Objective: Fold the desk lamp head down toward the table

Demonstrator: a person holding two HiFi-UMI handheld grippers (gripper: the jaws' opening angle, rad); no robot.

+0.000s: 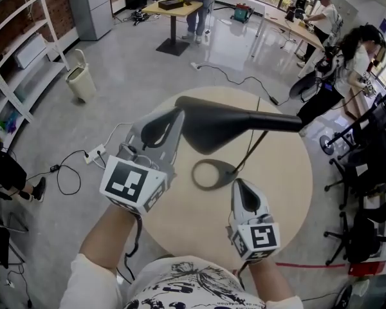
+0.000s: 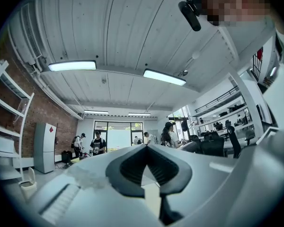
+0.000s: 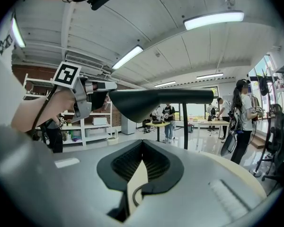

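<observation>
Bright, even indoor light comes from the ceiling strip lights (image 2: 72, 65), and the windows (image 2: 117, 138) at the room's far end are blown out. The glossy floor (image 1: 148, 63) carries pale glare. The lamp head (image 3: 156, 103) shows as a dark silhouette. Both gripper views bulge fisheye-fashion with black corners, and whatever is closest to their lenses is soft.

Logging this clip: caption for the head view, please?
Left claw at the tip of the desk lamp head, right claw beside its ring base on the round table.
</observation>
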